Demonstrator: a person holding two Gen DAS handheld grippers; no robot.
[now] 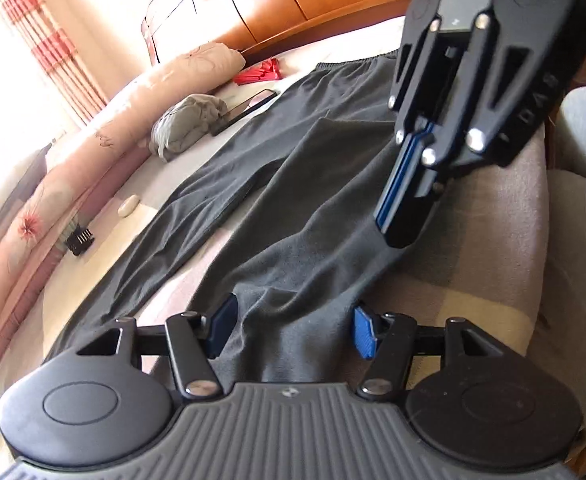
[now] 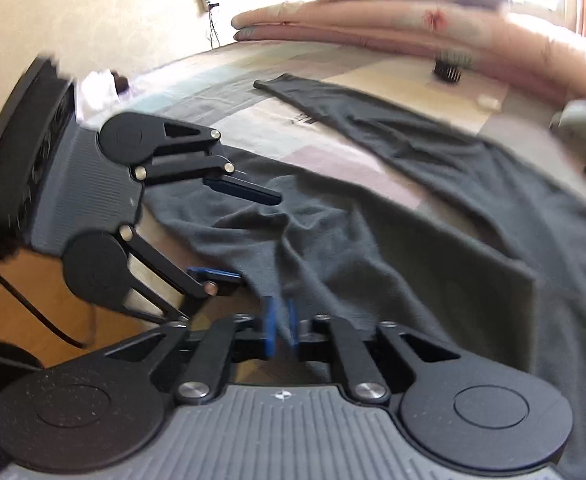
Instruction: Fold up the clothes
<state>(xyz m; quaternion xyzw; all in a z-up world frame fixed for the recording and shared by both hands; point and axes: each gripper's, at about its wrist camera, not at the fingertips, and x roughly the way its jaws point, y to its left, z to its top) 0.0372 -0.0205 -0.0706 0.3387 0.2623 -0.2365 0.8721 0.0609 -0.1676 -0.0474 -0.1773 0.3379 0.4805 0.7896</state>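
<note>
Trousers point(image 1: 293, 184) of dark grey cloth lie spread along the bed point(image 1: 485, 240), waistband at the far end, 2 legs toward the cameras. Left gripper point(image 1: 291, 328) has its fingers spread wide on either side of the near leg's cuff. Right gripper point(image 1: 393, 220) has its fingers pressed together, pinching that leg's edge. A crumpled grey garment point(image 1: 191, 124) sits beside a rolled pink quilt point(image 1: 93, 152).

The dark grey cloth trousers point(image 1: 293, 184) lie on a bed sheet with pale pink, beige and grey squares point(image 2: 305, 152). Beside the trousers sit a crumpled grey-green cloth point(image 1: 191, 124), a bright red thing point(image 1: 259, 72) and a long pink flowery quilt point(image 1: 93, 152) — the grippers' finger pads point(image 1: 364, 330) are blue.
</note>
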